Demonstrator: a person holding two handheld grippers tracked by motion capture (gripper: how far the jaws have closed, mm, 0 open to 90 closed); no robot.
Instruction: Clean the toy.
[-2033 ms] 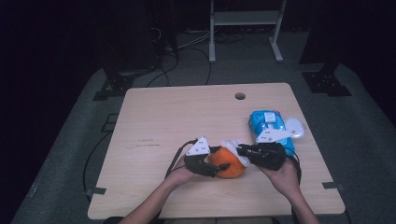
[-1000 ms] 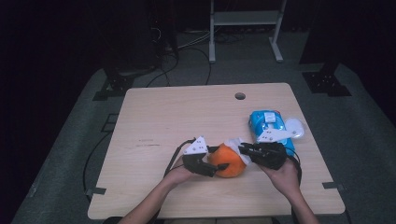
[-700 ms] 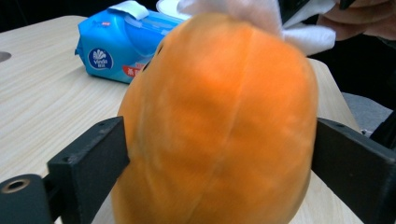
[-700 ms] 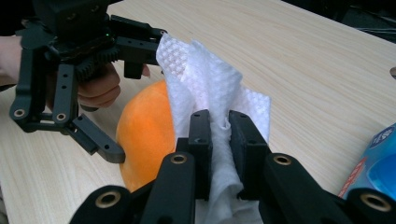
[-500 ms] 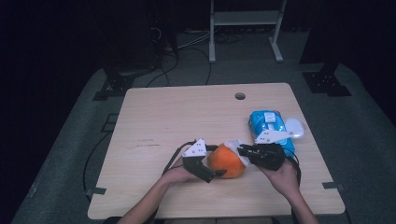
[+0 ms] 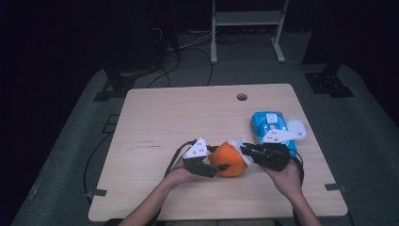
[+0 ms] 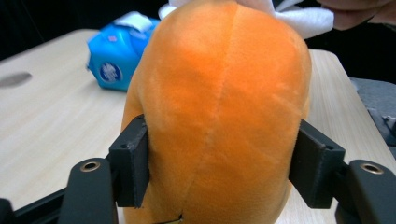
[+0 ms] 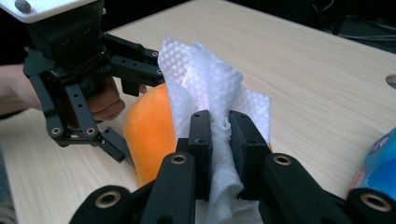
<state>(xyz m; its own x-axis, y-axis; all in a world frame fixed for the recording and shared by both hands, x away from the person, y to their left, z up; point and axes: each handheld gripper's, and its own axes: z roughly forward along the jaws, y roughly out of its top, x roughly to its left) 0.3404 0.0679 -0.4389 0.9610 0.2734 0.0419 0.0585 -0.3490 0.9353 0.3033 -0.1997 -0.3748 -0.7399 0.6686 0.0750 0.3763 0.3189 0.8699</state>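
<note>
- Here the orange plush toy (image 6: 229, 159) sits between the two grippers near the front edge of the table (image 6: 188, 113), directly ahead of the left gripper (image 6: 212, 164) and just left of the right gripper (image 6: 245, 153).
- Seen from the left gripper view, the toy (image 7: 219, 107) stands with its long axis running up and away from the jaws, rounded end farthest off, a seam down its middle.
- The left gripper's jaws have just been closing; they now press on the toy's two flanks, one pad on each side, so the toy is held.
- The right gripper (image 8: 219, 140) has its jaws drawn narrow and pinches a white paper towel (image 8: 212, 88), whose crumpled sheet rises beyond the fingertips and lies against the toy's far side.
- In the right gripper view the left gripper (image 8: 135, 107) shows beyond the towel, clasping the toy (image 8: 149, 130).
- A blue wipes pack (image 6: 268, 125) lies flat on the table just beyond the right gripper, a white flap (image 6: 297, 127) open at its side; its contents cannot be made out.
</note>
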